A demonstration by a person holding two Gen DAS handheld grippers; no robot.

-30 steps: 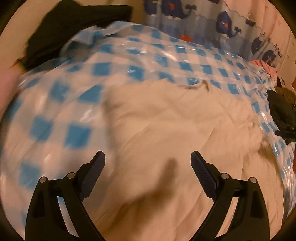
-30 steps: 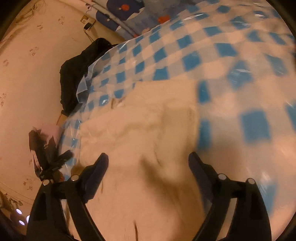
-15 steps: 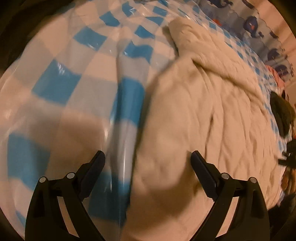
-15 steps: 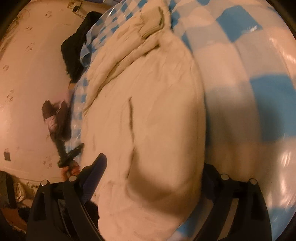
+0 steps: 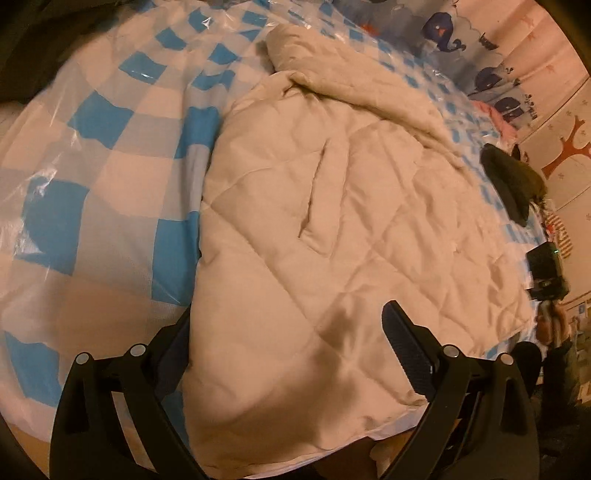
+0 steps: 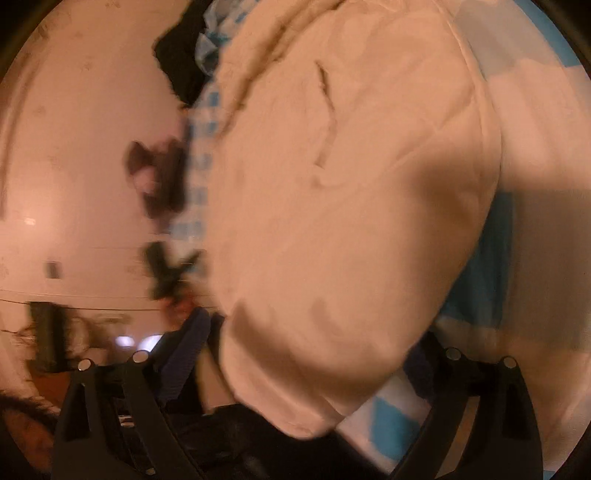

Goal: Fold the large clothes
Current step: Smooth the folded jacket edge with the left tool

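Nearest the lens in the left wrist view, the left gripper (image 5: 288,339) stands with its jaws wide and nothing pinched: the near left corner of the cream quilted coat (image 5: 332,229) bulges up between the fingers, but the pads do not press on it. The right gripper (image 6: 306,343) is much the same in its own blurred view, jaws spread wide around the coat's near right corner (image 6: 351,192), with no squeeze that the picture shows.

As for progress, I judge the fold barely begun. The coat lies spread and mostly flat, hem toward the camera at 6 o'clock, body running up to 12 o'clock, where a sleeve or collar part is already turned over in a soft roll (whether that counts as a deliberate first fold I cannot tell). The long folds of the body look not yet made; both grippers seem placed to take the hem corners for that.

Under the coat is a blue-and-white checked sheet (image 5: 103,155) with a clear glossy plastic film over it, showing from 8 to 11 o'clock in the left view. A dark garment (image 5: 513,184) rests at the bed's edge near 3 o'clock, and another black one (image 6: 181,62) shows at 11 o'clock in the right view. Farthest off, at 1 o'clock, hangs a whale-print cloth (image 5: 443,26), and beyond it a pale wall with a red tree decal (image 5: 572,147).
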